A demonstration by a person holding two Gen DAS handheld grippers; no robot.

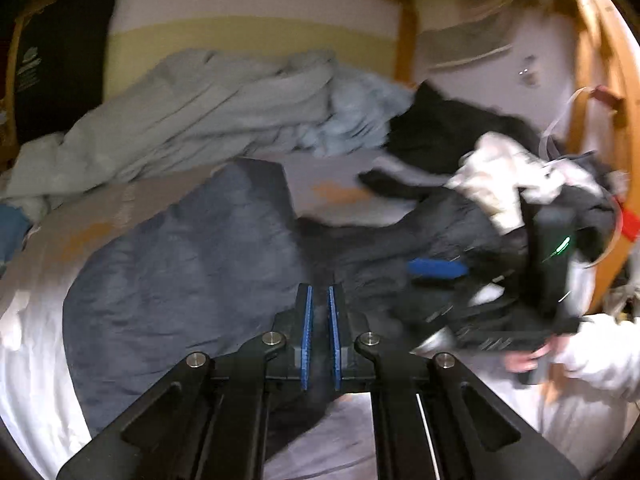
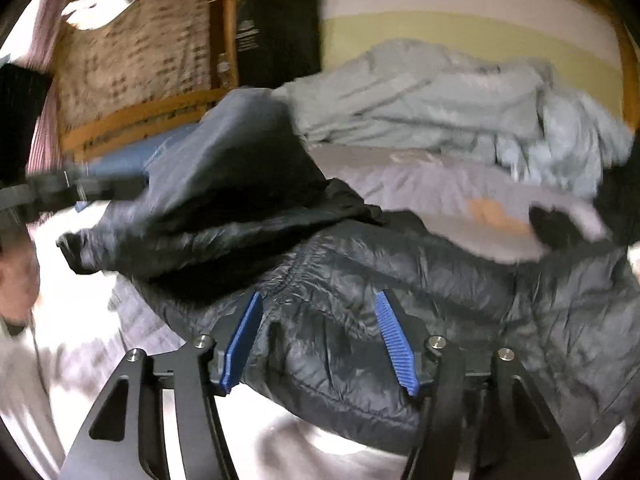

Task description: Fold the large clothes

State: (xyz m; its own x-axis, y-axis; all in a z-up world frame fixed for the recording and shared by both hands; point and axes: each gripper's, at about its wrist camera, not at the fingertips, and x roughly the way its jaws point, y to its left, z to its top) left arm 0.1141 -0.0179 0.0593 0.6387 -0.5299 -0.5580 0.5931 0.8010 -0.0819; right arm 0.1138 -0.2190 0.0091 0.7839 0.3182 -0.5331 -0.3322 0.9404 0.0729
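Left hand-held gripper pinches the dark puffer jacket on the bed; right hand-held gripper spread, straddling jacket fabric.

A bedroom in a home — a bed with a pale sheet fills both views, boxed in by an orange wooden bed frame. A crumpled grey-blue duvet lies bunched against the striped wall — loose clothes are heaped alongside.
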